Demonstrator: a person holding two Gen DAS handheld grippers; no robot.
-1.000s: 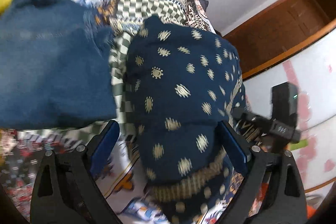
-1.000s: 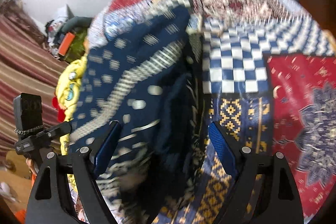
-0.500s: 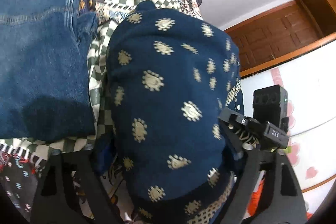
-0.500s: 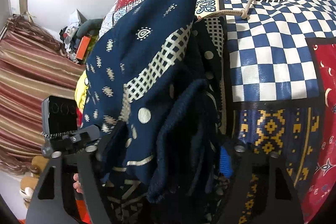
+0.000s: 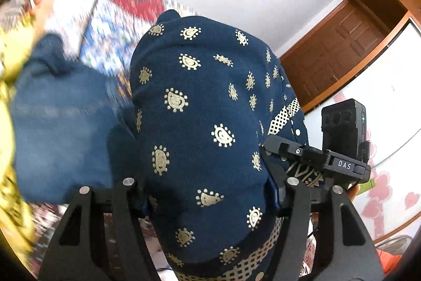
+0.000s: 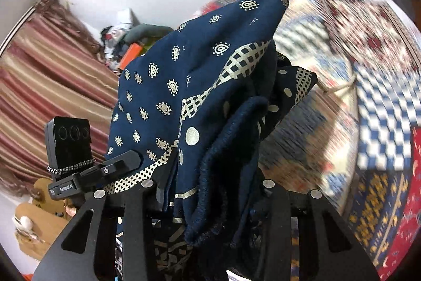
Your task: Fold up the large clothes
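Observation:
A navy garment [image 5: 205, 109] with cream paisley print and a checked cream band fills the left wrist view. My left gripper [image 5: 208, 195] has the folded cloth bunched between its jaws, which are closing, and the pads press into it. In the right wrist view the same garment [image 6: 200, 75] hangs in thick folds, raised off the bed. My right gripper [image 6: 210, 190] is closing too, and a hemmed edge of the cloth is pinched between its pads. Each view shows the other gripper's black camera block [image 5: 342, 120] [image 6: 69, 141] close beside the bundle.
Folded blue jeans [image 5: 60, 128] lie on the patchwork bedspread [image 5: 110, 25] to the left, with yellow fabric [image 5: 8, 175] at the edge. The bedspread [image 6: 381, 96] runs off to the right. A wooden door [image 5: 342, 52], a striped curtain [image 6: 39, 70] and piled clutter [image 6: 126, 38] stand around.
Both grippers narrowed from wide open onto the navy garment and rose with it. The bed and jeans have dropped lower and blurred in both views.

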